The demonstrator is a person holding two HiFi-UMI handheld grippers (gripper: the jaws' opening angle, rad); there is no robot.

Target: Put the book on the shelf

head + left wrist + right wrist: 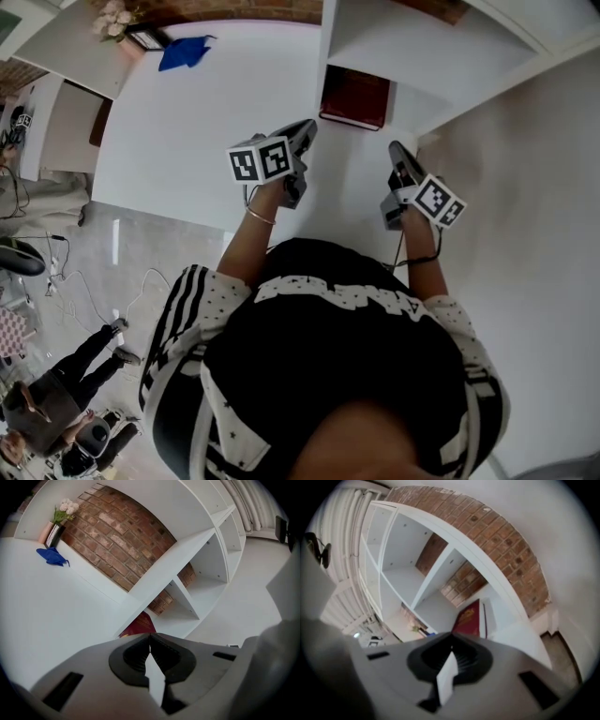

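Maroon book lies flat in the bottom compartment of the white shelf, apart from both grippers. The left gripper and right gripper hold nothing, fingers pressed together, so drawing straight back seems safest, without nudging the book.

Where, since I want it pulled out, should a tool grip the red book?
Grip the red book by its near edge, coming from the shelf's open front: it seems to lie flat, cover up, close beside a divider, leaving that edge free.
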